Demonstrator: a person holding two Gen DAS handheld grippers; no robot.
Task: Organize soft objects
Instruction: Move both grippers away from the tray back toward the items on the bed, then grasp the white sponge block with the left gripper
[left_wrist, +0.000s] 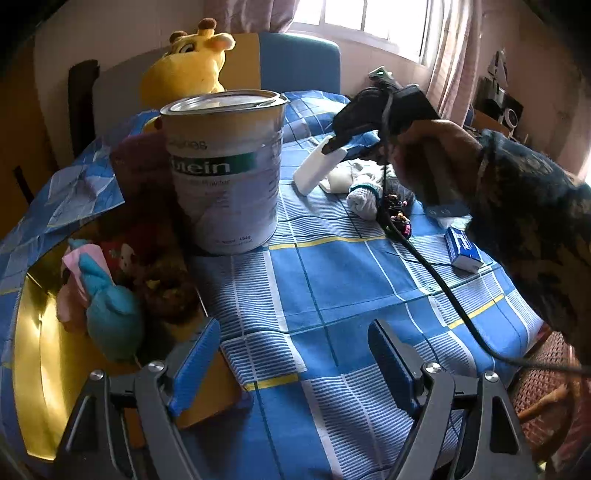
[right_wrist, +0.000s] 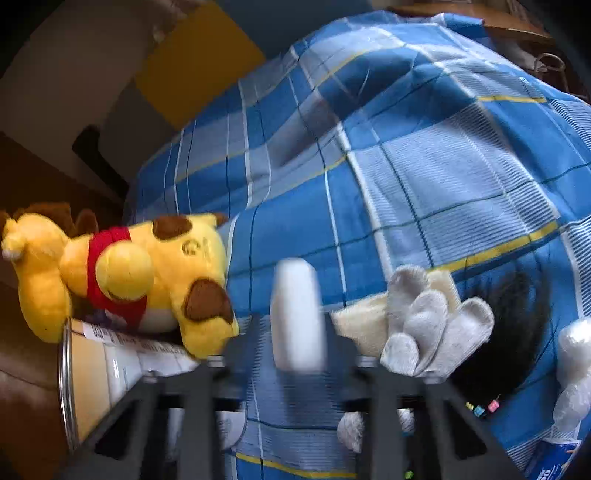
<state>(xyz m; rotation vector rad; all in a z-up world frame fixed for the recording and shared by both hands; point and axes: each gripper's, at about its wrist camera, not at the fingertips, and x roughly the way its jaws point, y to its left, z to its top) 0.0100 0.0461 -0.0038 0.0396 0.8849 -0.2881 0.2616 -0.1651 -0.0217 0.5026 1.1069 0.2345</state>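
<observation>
Right gripper (left_wrist: 334, 146): clamping down on a white foam block (left_wrist: 319, 170), holding it up above the checked cloth (left_wrist: 332, 280), the block sticking out between the pads and blurring in the right wrist view.
Left gripper (left_wrist: 291, 354): hanging over the cloth with its blue pads standing well apart, nothing sitting between them.
Tin (left_wrist: 225, 170): standing upright on the cloth, lid end up, just left of the held block.
Yellow plush giraffe (left_wrist: 192, 59): sitting behind the tin, peeking over it.
Small soft toys (left_wrist: 107, 280): piling up in the gold tray (left_wrist: 37, 354) at the left, a teal and pink one lying in front.
Socks (right_wrist: 424, 325): lying bunched on the cloth just beside the right gripper, grey and cream ones touching.
Blue box (left_wrist: 463, 251): resting on the cloth near the person's patterned sleeve (left_wrist: 528, 206).
</observation>
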